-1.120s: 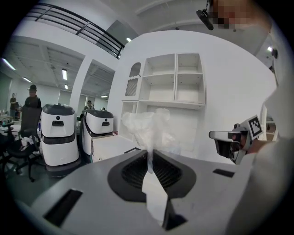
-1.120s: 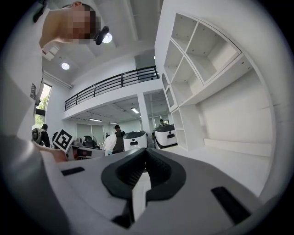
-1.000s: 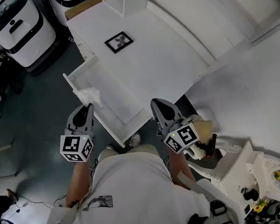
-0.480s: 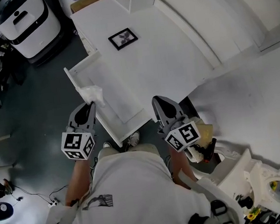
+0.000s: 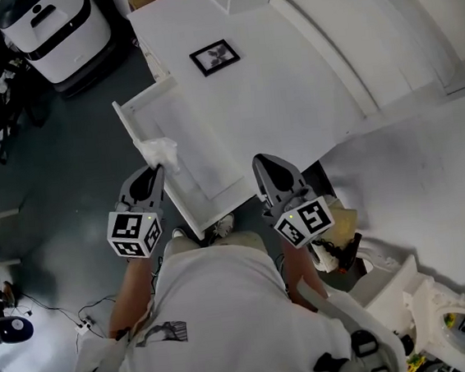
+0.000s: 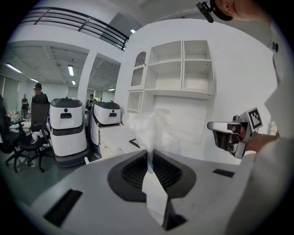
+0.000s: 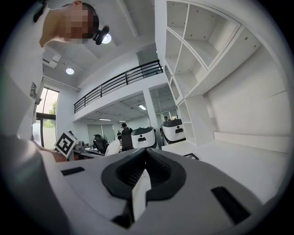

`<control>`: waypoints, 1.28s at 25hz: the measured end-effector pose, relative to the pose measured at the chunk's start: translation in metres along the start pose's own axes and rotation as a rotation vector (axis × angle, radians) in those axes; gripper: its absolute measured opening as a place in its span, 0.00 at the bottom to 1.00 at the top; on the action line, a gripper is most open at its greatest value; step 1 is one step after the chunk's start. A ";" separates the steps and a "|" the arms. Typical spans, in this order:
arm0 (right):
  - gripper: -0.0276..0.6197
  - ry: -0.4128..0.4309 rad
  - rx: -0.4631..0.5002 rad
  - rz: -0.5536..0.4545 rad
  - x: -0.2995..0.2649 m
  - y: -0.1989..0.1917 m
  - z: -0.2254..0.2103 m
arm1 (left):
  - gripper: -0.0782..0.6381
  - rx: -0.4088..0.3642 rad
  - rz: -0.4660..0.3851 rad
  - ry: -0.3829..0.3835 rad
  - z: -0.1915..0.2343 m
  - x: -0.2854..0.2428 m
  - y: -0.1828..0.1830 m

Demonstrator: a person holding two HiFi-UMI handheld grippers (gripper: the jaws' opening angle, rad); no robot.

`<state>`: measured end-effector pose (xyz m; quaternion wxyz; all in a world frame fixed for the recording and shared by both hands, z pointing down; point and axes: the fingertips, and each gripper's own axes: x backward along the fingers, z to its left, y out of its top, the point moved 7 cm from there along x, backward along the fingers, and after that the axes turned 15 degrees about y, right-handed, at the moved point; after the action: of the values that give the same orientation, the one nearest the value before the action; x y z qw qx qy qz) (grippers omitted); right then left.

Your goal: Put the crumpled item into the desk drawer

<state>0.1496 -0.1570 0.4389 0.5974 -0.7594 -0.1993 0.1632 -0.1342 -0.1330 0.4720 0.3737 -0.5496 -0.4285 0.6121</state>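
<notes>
Nearest me, both claws are out in front of my shirt, one on either side of the drawer's (image 5: pixel 190 136) front end.

Left gripper (image 5: pixel 155 171): jaws pinched tight on a tail of the crumpled item (image 5: pixel 159 152). The left gripper view shows the thin, translucent wad (image 6: pixel 154 131) puffing up above the closed jaws. It hangs at the drawer's left wall, partly over the inside and not yet resting on the bottom. I judge a pinch on one edge suits it, since stuff this light and springy would slip out of a loose grip.

Right gripper (image 5: pixel 267 162): jaws together with nothing between them, as its own view (image 7: pixel 144 167) confirms. It hovers just off the drawer's front right corner, out of the carrying hand's way.

The drawer is pulled well out from the desk (image 5: pixel 289 92), with nothing showing on its bottom panel, so there is room for the drop. Beyond the drawer, a small picture frame (image 5: pixel 215 56) lies flat on the desktop. Farther off, beyond the drawer's left side, white wheeled machines (image 5: pixel 55 30) stand on the dark floor.

Against a second ago, the grip is unchanged and the drawer is as far open as it was. The wad has edged slightly inward over the left wall. The right claw keeps its place by the corner. My head has shifted, so the whole desk sits differently in view.
</notes>
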 end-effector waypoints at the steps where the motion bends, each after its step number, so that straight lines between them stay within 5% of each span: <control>1: 0.06 0.005 0.001 0.000 -0.001 0.001 0.000 | 0.17 0.003 0.007 0.005 0.000 -0.002 -0.003; 20: 0.06 0.004 -0.024 0.023 0.009 -0.011 -0.016 | 0.17 0.008 0.159 0.031 -0.010 -0.040 -0.051; 32: 0.06 -0.020 -0.040 0.032 0.019 -0.017 -0.024 | 0.17 -0.063 0.326 -0.009 -0.028 -0.094 -0.098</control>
<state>0.1756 -0.1642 0.4611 0.5775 -0.7726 -0.1962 0.1762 -0.0971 -0.1825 0.5964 0.2503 -0.6206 -0.3540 0.6534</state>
